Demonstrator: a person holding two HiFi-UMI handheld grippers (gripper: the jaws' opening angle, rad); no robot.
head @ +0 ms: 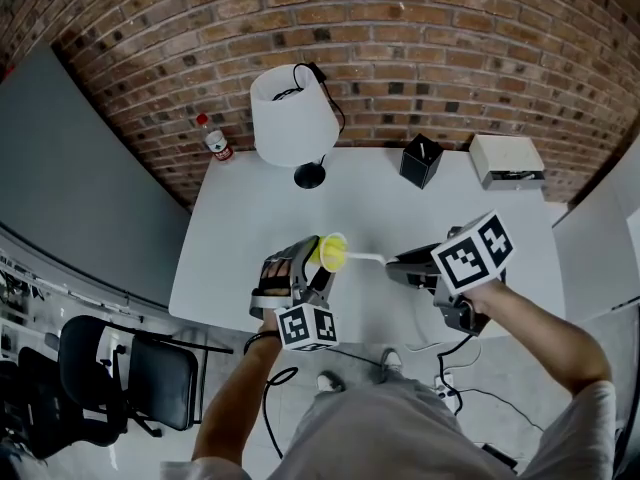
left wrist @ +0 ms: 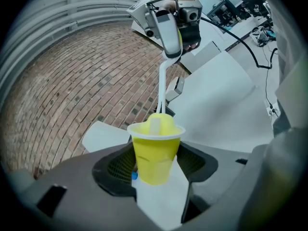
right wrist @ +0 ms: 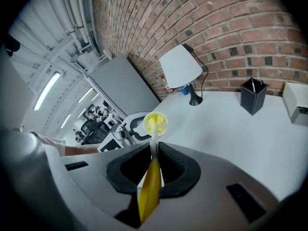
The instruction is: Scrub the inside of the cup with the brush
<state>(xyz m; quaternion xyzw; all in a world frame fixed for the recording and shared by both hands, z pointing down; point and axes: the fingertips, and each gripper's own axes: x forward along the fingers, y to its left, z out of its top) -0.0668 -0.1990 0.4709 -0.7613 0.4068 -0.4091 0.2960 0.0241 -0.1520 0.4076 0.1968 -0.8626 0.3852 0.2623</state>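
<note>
No legible text, labels or numbers anywhere

1. White table (head: 240, 238) against a brick wall (head: 420, 38).
2. White-shade lamp (head: 290, 116) at the table's back edge, on a black base, cord looped over the top.
3. Black pen holder (head: 421, 160) right of the lamp. White box (head: 506, 159) in the back right corner.
4. Red-capped bottle (head: 216, 140) by the back left corner.
5. Black chair (head: 130, 368) on the floor left of the table, beside a grey partition (head: 70, 178).
6. Cables (head: 470, 393) on the floor.
</note>
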